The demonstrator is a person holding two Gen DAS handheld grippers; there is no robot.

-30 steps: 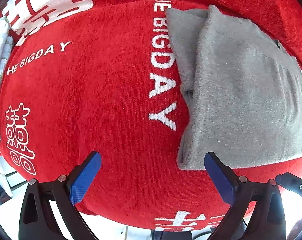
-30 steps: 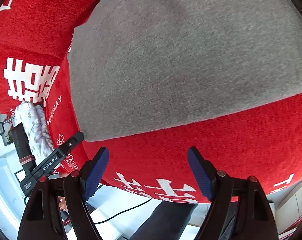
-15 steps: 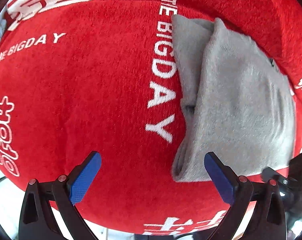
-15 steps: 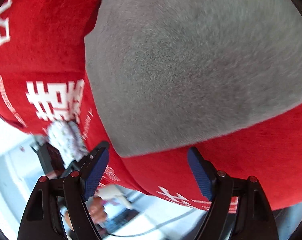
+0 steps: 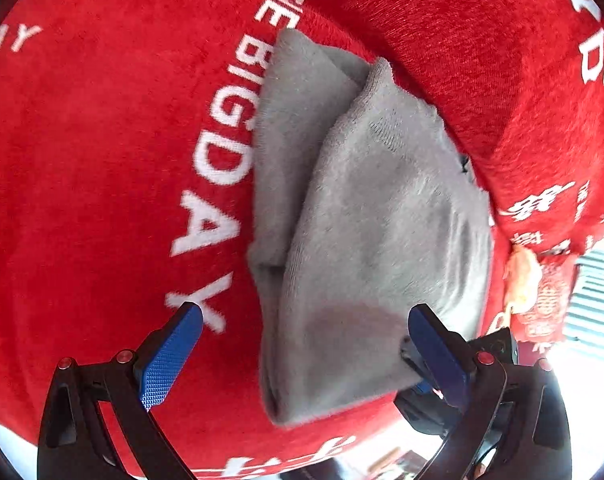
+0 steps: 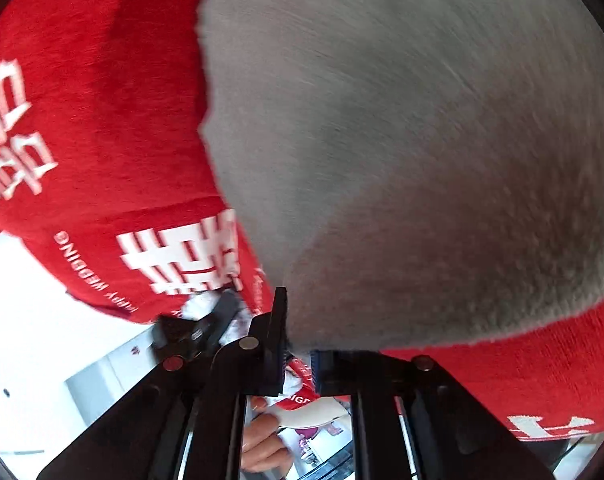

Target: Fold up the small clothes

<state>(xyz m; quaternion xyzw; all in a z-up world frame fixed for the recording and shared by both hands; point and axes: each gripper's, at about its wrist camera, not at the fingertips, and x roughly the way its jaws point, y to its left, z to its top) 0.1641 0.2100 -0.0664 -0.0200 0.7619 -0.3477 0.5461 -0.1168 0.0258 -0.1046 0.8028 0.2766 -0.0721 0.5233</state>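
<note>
Closing in the last half second, your right gripper (image 6: 297,360) is now pinching the near corner of the grey folded garment (image 5: 366,232).
That garment is lying on the red blanket (image 5: 101,160); your left gripper (image 5: 302,354) is hovering wide, straddling its 6 o'clock edge.

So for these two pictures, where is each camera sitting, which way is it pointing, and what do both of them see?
Left wrist view: sits on the left gripper, looking down its open blue fingers at the folded grey garment on the red cloth.
Right wrist view: sits on the right gripper, close against the grey garment; its jaws have just closed on the near corner; a hand shows below.
Shared: the garment, the red cloth, and the right gripper at the garment's near corner.
</note>
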